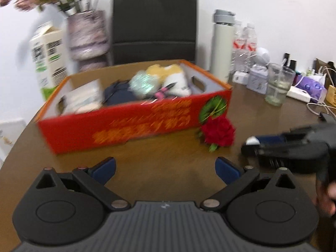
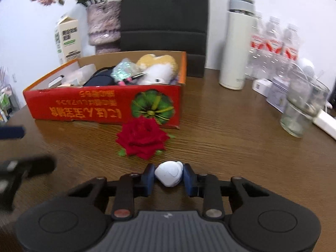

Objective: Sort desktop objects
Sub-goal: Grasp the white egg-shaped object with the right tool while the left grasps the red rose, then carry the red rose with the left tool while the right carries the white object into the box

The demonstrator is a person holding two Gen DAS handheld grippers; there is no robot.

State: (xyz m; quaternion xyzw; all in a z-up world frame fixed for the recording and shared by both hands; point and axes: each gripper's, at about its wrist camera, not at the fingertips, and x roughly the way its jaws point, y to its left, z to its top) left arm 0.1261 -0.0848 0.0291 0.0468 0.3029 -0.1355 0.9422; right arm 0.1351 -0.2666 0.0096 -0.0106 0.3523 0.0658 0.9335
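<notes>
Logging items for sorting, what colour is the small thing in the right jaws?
White: the small rounded object, clearest in the right wrist view.

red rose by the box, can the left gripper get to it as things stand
Probably yes: the left gripper is open and empty, with bare table between it and the red rose. The right gripper, holding a small white object, sits close by.

Two black handheld grippers
Blue pads (image 2: 148,178), silver and red pivot screws and ribbed grey housings (image 2: 168,229) are seen.

Home or office desk: wooden table (image 2: 220,142), chair (image 2: 164,14), flower vase (image 2: 104,22).
</notes>
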